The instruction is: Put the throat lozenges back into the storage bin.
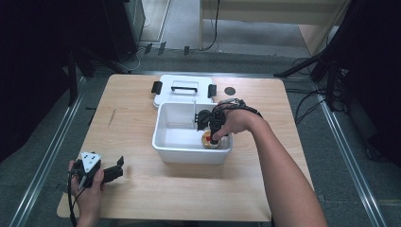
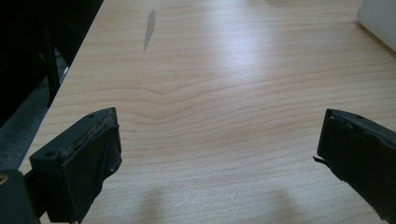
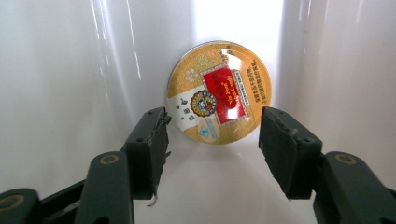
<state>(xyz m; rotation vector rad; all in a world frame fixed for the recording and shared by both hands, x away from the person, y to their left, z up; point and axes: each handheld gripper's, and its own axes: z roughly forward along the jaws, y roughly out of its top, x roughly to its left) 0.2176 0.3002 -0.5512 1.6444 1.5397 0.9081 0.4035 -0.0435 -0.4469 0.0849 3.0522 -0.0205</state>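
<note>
A round gold tin (image 3: pixel 219 93) with a red label lies flat in a near corner of the white bin (image 1: pixel 189 152), seen in the high view as a small gold disc (image 1: pixel 211 141). My right gripper (image 3: pixel 212 126) reaches down into the bin, its jaws parted on either side of the tin's near edge, and I see no pad pressing on it. My left gripper (image 1: pixel 119 168) rests low at the table's front left corner. Its jaws stand wide apart over bare wood (image 2: pixel 217 135) with nothing between them.
The bin's white lid (image 1: pixel 184 87) with black clasps lies flat on the table just behind the bin. A small dark disc (image 1: pixel 230 90) sits beside the lid. The bin's walls (image 3: pixel 56 70) close in tightly around my right gripper. A corner of the bin (image 2: pixel 380 18) is far ahead of my left gripper.
</note>
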